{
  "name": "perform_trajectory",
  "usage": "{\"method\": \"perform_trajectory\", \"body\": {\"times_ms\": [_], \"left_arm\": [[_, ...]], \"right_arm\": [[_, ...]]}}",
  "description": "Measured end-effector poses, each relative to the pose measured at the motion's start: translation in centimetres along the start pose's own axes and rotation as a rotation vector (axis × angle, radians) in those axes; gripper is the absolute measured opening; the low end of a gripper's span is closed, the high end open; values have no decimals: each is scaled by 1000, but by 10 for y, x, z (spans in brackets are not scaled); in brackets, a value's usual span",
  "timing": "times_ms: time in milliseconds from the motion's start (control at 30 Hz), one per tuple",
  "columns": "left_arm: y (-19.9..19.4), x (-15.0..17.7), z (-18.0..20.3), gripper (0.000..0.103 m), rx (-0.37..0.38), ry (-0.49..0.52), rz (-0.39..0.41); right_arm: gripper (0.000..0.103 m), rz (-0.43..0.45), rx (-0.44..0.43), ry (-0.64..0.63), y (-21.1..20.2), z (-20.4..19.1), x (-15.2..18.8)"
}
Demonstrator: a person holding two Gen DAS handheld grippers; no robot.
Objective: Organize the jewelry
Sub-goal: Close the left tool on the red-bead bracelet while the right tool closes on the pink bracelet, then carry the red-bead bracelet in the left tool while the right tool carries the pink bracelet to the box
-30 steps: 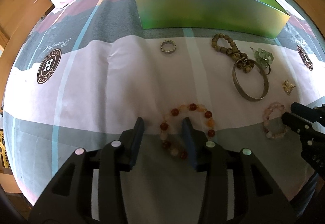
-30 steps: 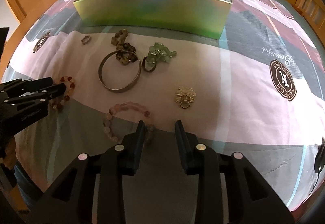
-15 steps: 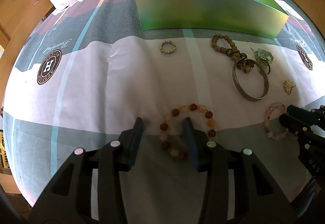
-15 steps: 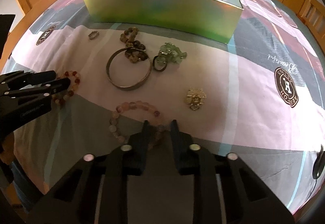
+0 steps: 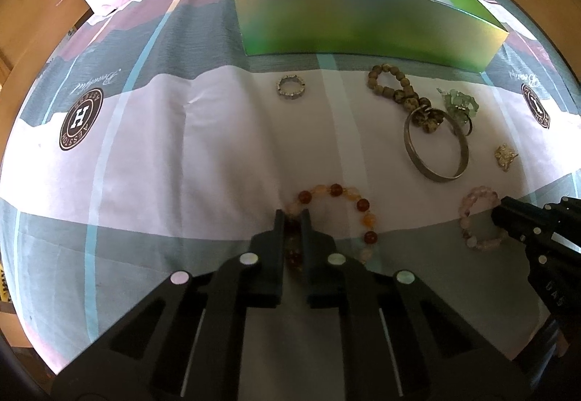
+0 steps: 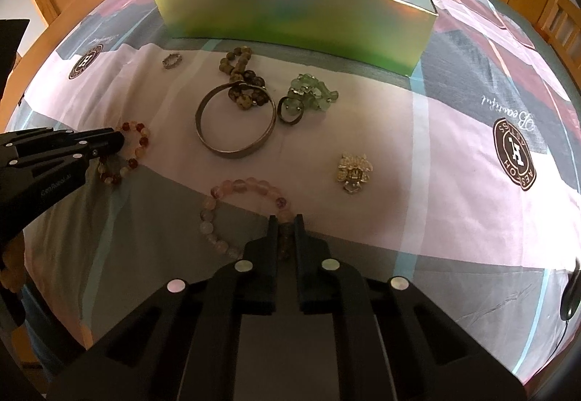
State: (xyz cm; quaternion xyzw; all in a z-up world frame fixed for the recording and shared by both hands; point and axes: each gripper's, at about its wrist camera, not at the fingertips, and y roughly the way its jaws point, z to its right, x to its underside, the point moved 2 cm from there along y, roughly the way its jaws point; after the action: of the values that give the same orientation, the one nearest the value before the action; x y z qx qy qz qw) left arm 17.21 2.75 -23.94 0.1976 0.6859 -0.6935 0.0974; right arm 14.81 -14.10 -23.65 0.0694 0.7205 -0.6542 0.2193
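So both hands were down on the bed at once. My left gripper [image 5: 291,215] had just been closing, and its fingers were pinched on the near-left arc of the amber bead bracelet [image 5: 336,219], with the rest of the loop lying flat on the bedsheet [image 5: 189,154] ahead and to the right of the tips. Same deal on the other side: my right gripper [image 6: 283,221] had just been closing too, fingers clamped on the near-right arc of the pink bead bracelet [image 6: 239,208], loop trailing off to the left. Both looked like proper grips on the strand, not just resting on it. The thing that mattered for the next bit was the green box [image 6: 290,12]: it sat straight ahead of both grippers, past the rest of the jewelry, long side facing me and open on top. The metal bangle [image 6: 234,125] and brown beads [image 6: 239,74] lay right between my right hand and the box, so I figured lifting well clear before carrying forward, or a dangling loop could snag them.
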Motion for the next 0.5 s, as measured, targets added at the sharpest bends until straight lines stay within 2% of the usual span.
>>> {"method": "perform_trajectory", "body": {"times_ms": [500], "left_arm": [[-24, -2, 0, 8, -20, 4, 48]], "right_arm": [[8, 53, 5, 17, -24, 3, -5]]}}
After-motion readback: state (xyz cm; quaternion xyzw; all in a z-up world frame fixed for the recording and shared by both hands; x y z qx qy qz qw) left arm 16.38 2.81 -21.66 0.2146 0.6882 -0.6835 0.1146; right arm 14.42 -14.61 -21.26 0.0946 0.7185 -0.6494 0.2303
